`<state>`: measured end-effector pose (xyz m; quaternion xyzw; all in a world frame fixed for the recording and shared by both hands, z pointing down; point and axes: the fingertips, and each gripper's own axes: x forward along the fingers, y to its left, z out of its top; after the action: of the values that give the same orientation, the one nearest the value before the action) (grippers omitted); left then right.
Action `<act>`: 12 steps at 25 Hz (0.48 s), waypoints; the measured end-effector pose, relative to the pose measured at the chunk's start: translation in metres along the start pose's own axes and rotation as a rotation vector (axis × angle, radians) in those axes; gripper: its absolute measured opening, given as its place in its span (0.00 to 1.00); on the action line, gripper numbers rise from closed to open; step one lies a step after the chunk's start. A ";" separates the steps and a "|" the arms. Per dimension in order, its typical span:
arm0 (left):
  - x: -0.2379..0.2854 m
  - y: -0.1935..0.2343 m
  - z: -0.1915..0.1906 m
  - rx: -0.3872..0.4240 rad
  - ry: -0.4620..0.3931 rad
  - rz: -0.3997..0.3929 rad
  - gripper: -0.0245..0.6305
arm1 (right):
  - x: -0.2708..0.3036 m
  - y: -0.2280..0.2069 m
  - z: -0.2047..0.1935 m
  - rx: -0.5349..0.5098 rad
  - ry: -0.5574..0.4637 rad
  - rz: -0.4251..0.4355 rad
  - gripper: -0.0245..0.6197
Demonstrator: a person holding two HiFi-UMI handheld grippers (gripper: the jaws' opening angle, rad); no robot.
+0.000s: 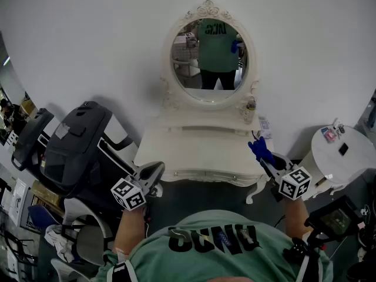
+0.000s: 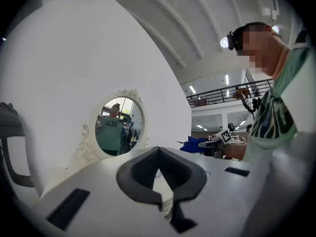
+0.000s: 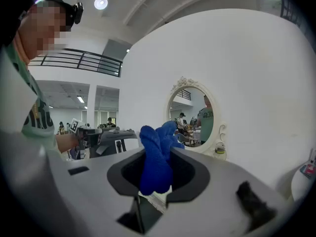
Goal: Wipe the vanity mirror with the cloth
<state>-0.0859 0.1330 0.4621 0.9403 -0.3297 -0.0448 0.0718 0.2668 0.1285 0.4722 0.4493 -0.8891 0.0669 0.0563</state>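
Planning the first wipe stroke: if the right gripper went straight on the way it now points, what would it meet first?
Probably the white carved frame of the oval vanity mirror, near its left edge, led by the blue cloth clamped in the right gripper; depth is unclear.

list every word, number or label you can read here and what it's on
Nothing reads for certain.
Shirt: big dark letters, upside down and creased, unreadable.
Mirror: the same print reflected, reversed and too small.
Cubes on the left gripper and right gripper: square patterns, no words.
Blue cloth: no label shows.
Items on the round side table: too small.
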 end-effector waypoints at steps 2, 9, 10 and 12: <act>0.000 -0.003 0.002 -0.004 -0.004 -0.013 0.05 | 0.000 0.001 0.002 -0.003 -0.002 0.000 0.18; -0.017 0.010 0.012 -0.020 -0.026 -0.042 0.05 | 0.019 0.018 0.010 -0.015 0.000 0.001 0.18; -0.020 0.012 0.012 -0.021 -0.028 -0.044 0.05 | 0.022 0.021 0.011 -0.014 0.001 0.001 0.18; -0.023 0.014 0.013 -0.024 -0.032 -0.047 0.05 | 0.024 0.024 0.014 -0.004 -0.005 0.008 0.18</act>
<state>-0.1141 0.1348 0.4522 0.9459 -0.3083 -0.0655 0.0768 0.2324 0.1209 0.4603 0.4458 -0.8912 0.0642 0.0549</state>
